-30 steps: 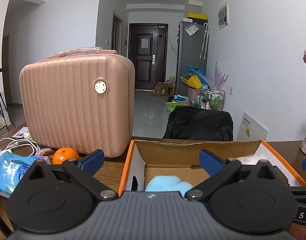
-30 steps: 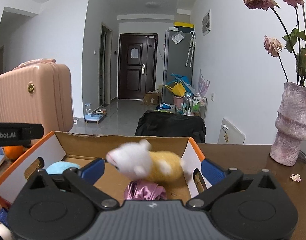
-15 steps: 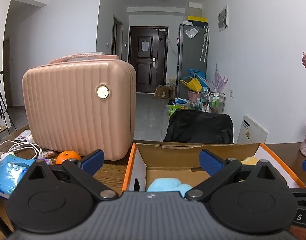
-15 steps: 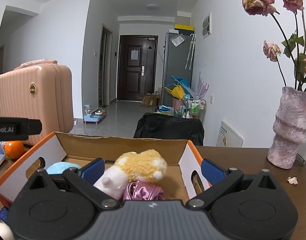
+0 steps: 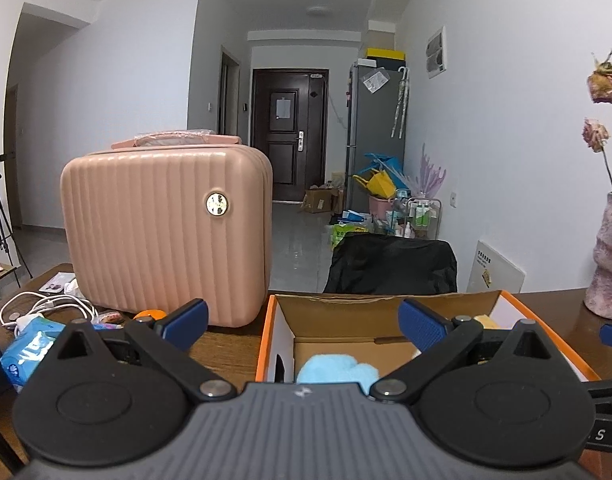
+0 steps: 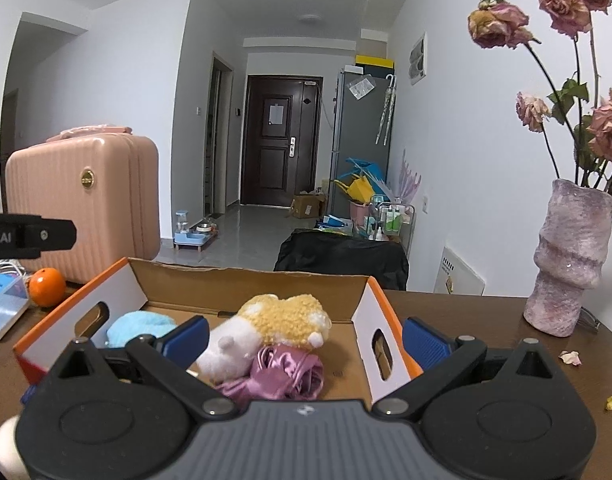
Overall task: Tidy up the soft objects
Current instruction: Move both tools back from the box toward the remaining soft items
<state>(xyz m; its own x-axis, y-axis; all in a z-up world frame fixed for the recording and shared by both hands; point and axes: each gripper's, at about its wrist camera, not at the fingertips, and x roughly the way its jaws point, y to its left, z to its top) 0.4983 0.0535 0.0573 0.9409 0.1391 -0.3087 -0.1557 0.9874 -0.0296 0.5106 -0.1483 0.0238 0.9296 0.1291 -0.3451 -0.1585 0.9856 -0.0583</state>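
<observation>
Right tool (image 6: 304,334): fingers apart, nothing held. Directly ahead, inside the cardboard box (image 6: 246,284), a plush toy (image 6: 266,330) lies atop purple satin cloth (image 6: 284,372); blue fluffy item (image 6: 140,326) to their left. Left tool (image 5: 302,322): fingers apart, empty, same box ahead. Beyond-left on the desk (image 5: 226,350): orange (image 6: 47,286), pink suitcase (image 5: 166,236). Beyond-right: vase (image 6: 570,256).
</observation>
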